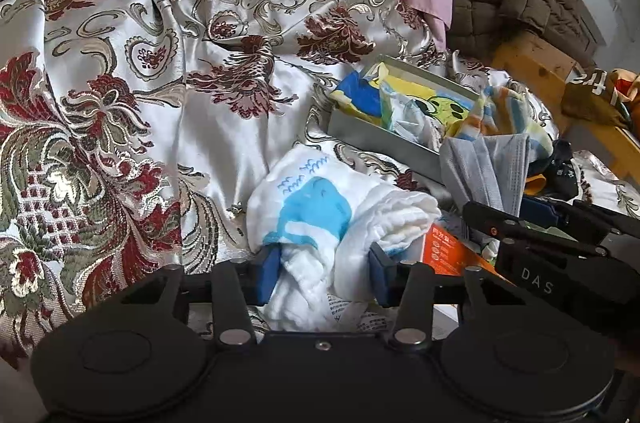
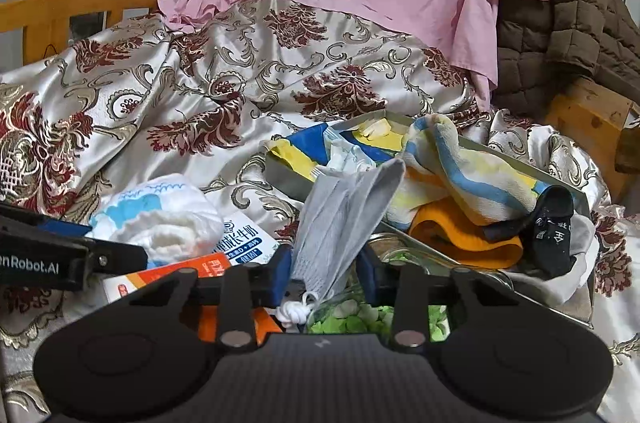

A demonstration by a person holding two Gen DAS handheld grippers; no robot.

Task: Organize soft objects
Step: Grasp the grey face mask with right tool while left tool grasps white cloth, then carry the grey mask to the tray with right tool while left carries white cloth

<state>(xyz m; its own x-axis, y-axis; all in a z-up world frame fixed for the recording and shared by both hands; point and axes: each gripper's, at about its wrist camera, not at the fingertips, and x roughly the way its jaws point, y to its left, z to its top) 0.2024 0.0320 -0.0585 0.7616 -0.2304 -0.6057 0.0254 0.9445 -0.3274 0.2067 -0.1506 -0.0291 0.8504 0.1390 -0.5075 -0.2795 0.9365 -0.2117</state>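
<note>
A: Reading "DAS" on the black arm of the right gripper [image 1: 516,223] from the left view; "nRobot.AI" on the left gripper [image 2: 72,227] from the right view.

B: Blue Chinese print on the white carton [image 2: 244,243], too small to read. White characters on the black sock [image 2: 554,227] as well, unreadable.

A: Left gripper [image 1: 324,269] clamped on the white cloth [image 1: 320,223], blue pads pressing both sides. Soft, bunched, layered at the edges, printed with a blue whale and small wave marks. Sitting on the floral satin bedspread [image 1: 168,63], over the orange box [image 1: 452,251].

B: Right gripper [image 2: 322,275] pinched on the grey face mask [image 2: 344,215], pleated, sticking up, white ear loop knotted below. Just before the grey tray [image 2: 288,183] of striped towels.
</note>
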